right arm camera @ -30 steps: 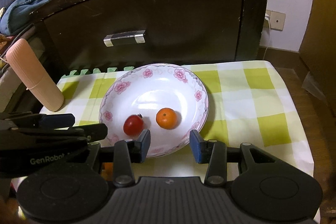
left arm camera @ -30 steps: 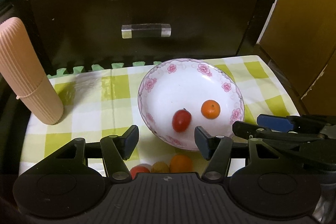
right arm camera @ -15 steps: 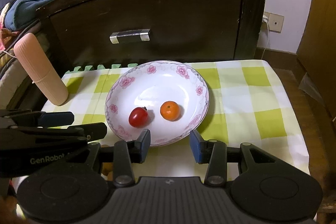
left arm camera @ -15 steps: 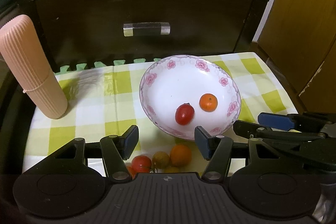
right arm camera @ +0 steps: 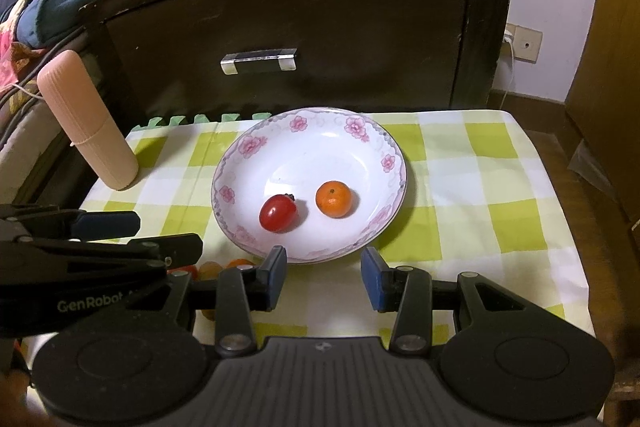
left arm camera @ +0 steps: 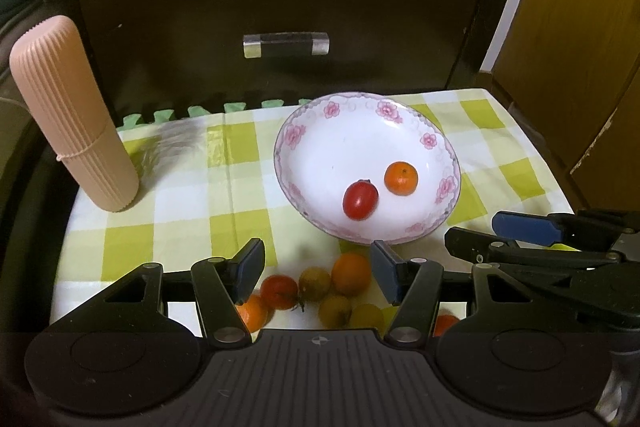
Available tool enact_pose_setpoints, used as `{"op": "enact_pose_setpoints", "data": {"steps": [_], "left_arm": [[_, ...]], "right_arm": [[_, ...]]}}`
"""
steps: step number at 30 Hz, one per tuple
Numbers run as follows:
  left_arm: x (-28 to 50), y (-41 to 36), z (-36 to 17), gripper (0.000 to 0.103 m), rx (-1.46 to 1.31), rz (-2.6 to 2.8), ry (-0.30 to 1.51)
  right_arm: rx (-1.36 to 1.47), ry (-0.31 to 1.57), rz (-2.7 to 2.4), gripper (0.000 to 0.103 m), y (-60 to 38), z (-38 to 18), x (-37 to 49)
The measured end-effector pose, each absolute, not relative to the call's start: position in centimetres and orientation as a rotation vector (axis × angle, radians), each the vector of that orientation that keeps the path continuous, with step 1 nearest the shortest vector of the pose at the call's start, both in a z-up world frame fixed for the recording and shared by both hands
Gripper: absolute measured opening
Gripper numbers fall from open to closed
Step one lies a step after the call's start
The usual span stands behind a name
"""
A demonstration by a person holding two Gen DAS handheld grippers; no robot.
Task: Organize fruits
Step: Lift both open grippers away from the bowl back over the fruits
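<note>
A white plate with pink flowers (left arm camera: 320, 131) (right arm camera: 248, 155) sits on the checked cloth and holds a red cherry tomato (left arm camera: 360, 199) (right arm camera: 278, 213) and a small orange (left arm camera: 401, 178) (right arm camera: 334, 198). Several loose fruits lie near the front edge: an orange (left arm camera: 351, 273), a red tomato (left arm camera: 279, 291) and yellowish ones (left arm camera: 315, 282). My left gripper (left arm camera: 317, 275) hangs open over this pile with nothing between its fingers. My right gripper (right arm camera: 323, 279) is open and empty, just in front of the plate's near rim. Each gripper shows at the side of the other's view.
A ribbed pink cylinder (left arm camera: 72, 115) (right arm camera: 88, 121) stands at the cloth's left edge. A dark drawer front with a clear handle (left arm camera: 286, 45) rises right behind the small table. Wooden furniture (left arm camera: 580, 47) stands to the right. The cloth (right arm camera: 488, 187) continues right of the plate.
Both grippers have drawn back and up from the plate. The pile of loose fruit has come into the left wrist view under the left fingers. Both gaps look unchanged.
</note>
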State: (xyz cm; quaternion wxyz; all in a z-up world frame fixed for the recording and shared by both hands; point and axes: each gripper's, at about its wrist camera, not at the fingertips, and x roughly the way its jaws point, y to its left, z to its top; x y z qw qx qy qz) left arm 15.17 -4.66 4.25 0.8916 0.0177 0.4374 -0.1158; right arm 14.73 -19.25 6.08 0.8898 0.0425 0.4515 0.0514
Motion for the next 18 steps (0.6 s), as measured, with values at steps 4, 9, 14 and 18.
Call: {"op": "enact_pose_setpoints", "data": {"steps": [4, 9, 14, 18], "left_arm": [[14.9, -4.6, 4.2, 0.065, 0.044, -0.238, 0.914], [14.4, -4.3, 4.3, 0.065, 0.047, -0.235, 0.918], [13.9, -4.1, 4.3, 0.065, 0.055, -0.23, 0.921], [13.6, -4.0, 4.2, 0.065, 0.064, -0.226, 0.928]], "right_arm": [[0.081, 0.944, 0.11, 0.039, -19.0, 6.0, 14.3], [0.072, 0.953, 0.116, 0.039, -18.7, 5.9, 14.0], [0.065, 0.957, 0.124, 0.039, -18.3, 5.8, 13.7], [0.058, 0.962, 0.13, 0.039, -17.9, 5.7, 13.4]]}}
